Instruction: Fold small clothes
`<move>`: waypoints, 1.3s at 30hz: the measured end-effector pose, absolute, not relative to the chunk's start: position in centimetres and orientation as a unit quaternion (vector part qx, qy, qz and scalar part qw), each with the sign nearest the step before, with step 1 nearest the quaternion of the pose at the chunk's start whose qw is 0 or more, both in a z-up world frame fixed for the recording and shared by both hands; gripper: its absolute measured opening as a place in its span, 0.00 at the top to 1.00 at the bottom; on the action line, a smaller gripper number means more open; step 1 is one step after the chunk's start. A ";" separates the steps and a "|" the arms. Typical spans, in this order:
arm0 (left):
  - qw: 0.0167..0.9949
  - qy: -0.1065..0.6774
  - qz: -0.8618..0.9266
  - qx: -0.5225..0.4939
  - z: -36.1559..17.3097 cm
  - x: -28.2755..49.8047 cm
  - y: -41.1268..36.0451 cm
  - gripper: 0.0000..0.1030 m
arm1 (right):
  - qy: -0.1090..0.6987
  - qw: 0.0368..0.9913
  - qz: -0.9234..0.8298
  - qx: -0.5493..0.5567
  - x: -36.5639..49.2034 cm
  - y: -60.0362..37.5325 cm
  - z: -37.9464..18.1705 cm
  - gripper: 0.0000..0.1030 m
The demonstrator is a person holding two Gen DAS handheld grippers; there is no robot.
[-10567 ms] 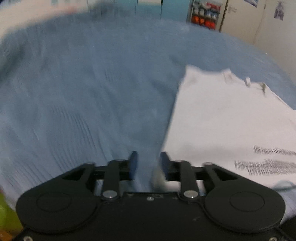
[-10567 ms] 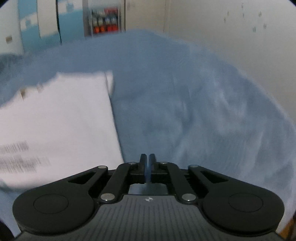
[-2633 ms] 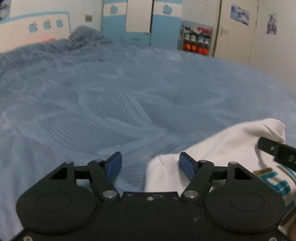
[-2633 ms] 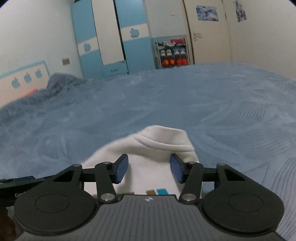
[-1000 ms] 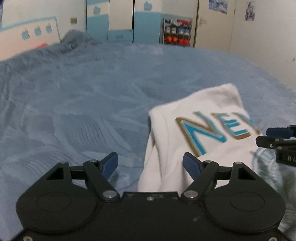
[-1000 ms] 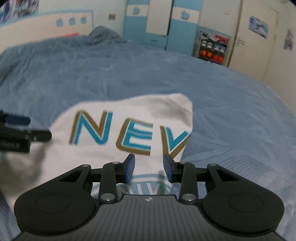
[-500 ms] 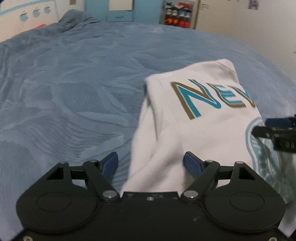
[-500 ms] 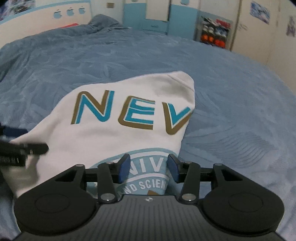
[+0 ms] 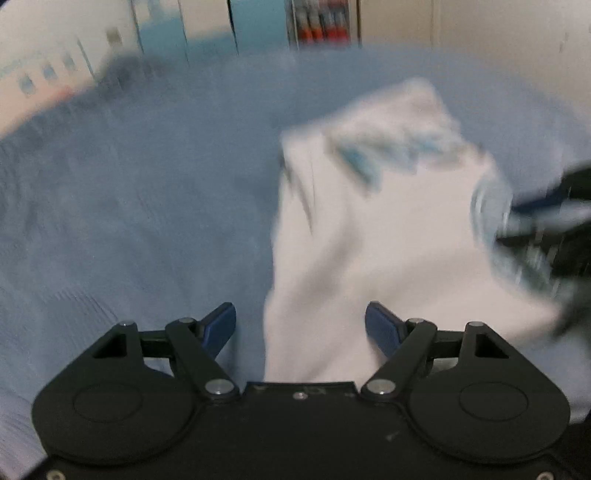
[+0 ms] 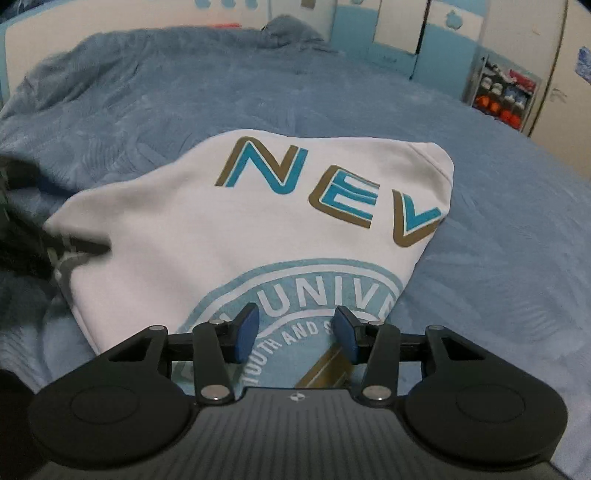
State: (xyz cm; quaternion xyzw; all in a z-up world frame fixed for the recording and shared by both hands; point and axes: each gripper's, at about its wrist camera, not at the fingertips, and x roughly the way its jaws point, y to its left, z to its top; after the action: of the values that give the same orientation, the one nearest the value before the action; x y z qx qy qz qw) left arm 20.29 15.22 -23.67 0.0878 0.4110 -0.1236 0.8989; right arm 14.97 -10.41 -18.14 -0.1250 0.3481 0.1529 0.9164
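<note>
Folded white sweatshirt [image 10: 207, 236] lies on the blue bed [image 10: 498, 229], which fills most of both views. Its front faces up and shows big teal and gold letters "NEV" above a pale blue round badge with the words "UNIVE" and "YOUTH AND S". In the left wrist view the sweatshirt [image 9: 369, 229] is blurred, and it sits a little to the right of the middle. Behind the bed stand blue and white wardrobes [image 10: 399, 33] and a small shelf [image 10: 506, 96] with red and orange things on it. The right tongs [image 10: 295, 332] hang over the near edge of the badge, jaws parted, with nothing between them. The left tongs [image 9: 300, 326] are spread wide over the near left corner of the sweatshirt and hold nothing. At the right edge of the left view the right tongs [image 9: 543, 206] appear as a dark blur.
</note>
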 end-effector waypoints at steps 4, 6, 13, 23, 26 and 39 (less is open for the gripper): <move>0.903 0.407 -0.124 0.054 -24.2 20.0 16.1 0.21 | 0.350 0.916 0.146 -0.129 14.8 -9.9 -17.2 0.47; 0.905 0.400 -0.120 0.080 -23.3 19.7 15.6 0.23 | 0.345 0.917 0.149 -0.138 14.4 -9.7 -16.2 0.48; 0.920 0.354 -0.134 0.101 -21.0 18.3 14.2 0.23 | 0.341 0.915 0.161 -0.144 13.6 -10.3 -15.8 0.48; 0.891 0.436 -0.114 0.048 -22.7 21.2 14.6 0.22 | 0.357 0.899 0.149 -0.206 13.3 -8.7 -17.6 0.47; 0.913 0.390 -0.111 0.044 -20.0 20.5 14.6 0.22 | 0.336 0.913 0.132 -0.190 13.2 -9.3 -16.2 0.47; 0.886 0.455 -0.068 0.054 -23.1 21.4 14.7 0.19 | 0.390 0.907 0.090 -0.130 13.8 -11.5 -17.2 0.45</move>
State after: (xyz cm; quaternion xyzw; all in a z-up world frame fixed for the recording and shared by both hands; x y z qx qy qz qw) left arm 21.41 14.66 -23.06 0.0537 0.4552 -0.0679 0.8862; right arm 13.79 -11.48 -17.22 -0.1296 0.3899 0.0905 0.9072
